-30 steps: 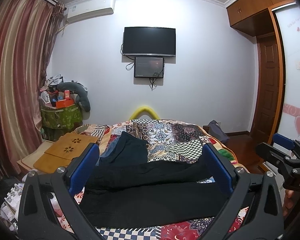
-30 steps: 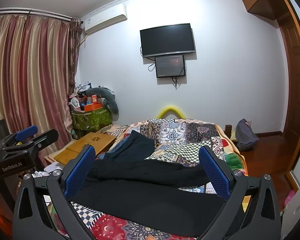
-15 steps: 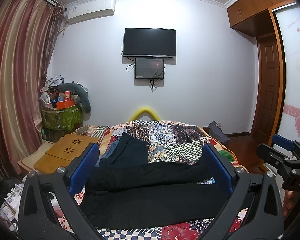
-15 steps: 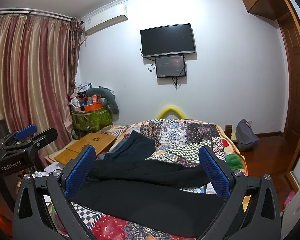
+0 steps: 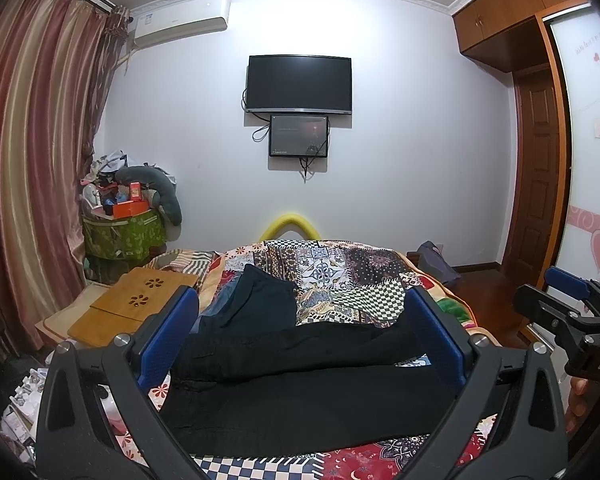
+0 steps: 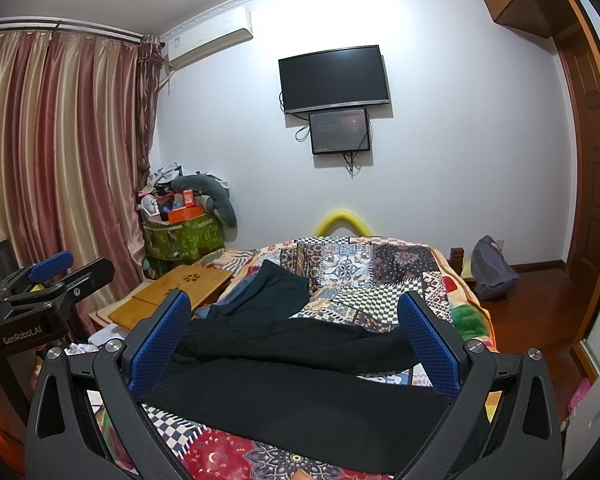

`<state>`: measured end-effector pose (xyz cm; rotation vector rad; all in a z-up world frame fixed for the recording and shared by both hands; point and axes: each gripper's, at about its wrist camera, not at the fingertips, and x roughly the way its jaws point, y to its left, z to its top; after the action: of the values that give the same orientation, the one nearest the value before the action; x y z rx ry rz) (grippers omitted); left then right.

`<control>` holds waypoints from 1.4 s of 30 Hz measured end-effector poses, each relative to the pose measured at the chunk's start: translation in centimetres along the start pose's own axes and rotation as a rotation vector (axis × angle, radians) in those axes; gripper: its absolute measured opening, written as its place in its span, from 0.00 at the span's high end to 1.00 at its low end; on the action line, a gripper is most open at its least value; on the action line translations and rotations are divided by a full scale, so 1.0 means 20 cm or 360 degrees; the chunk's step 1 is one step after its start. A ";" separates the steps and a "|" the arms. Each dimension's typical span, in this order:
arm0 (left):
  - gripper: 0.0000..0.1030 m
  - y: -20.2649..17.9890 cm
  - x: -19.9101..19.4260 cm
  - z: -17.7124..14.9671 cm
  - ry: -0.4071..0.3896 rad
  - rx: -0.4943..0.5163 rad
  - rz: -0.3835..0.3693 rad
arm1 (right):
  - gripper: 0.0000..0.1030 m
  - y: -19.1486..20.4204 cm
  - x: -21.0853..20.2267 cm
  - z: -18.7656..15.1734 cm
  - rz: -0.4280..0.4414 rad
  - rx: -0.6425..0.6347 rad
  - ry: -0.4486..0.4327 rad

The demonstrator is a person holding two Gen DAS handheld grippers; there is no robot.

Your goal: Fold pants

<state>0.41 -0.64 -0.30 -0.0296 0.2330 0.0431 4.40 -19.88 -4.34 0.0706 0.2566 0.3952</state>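
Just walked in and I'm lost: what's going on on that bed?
A person holds a gripper in each hand over black pants spread across the patchwork quilt. The left gripper and right gripper are both open and hold nothing. The pants lie unfolded, legs apart, so folding has not started. Another dark garment lies behind them.
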 end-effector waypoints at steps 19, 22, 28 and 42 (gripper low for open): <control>0.00 0.02 0.02 0.00 0.0011 -0.0021 -0.0011 | 0.01 -0.01 0.02 0.00 -0.0006 0.0004 0.0026; 0.00 0.03 0.04 0.00 0.0020 -0.0017 -0.0015 | 0.01 -0.01 0.03 -0.01 -0.0005 0.0001 0.0035; 0.00 0.08 0.17 -0.02 0.0086 -0.0022 -0.0009 | 0.01 -0.06 0.13 -0.01 0.0007 0.0026 0.0085; 0.00 0.46 0.95 -0.20 0.0421 -0.0167 0.0215 | 0.01 -0.23 0.66 -0.13 -0.0072 -0.0029 0.0333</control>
<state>17.52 9.25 -8.81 -0.1244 0.4973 0.1864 17.08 -18.86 -10.51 0.0053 0.4602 0.3598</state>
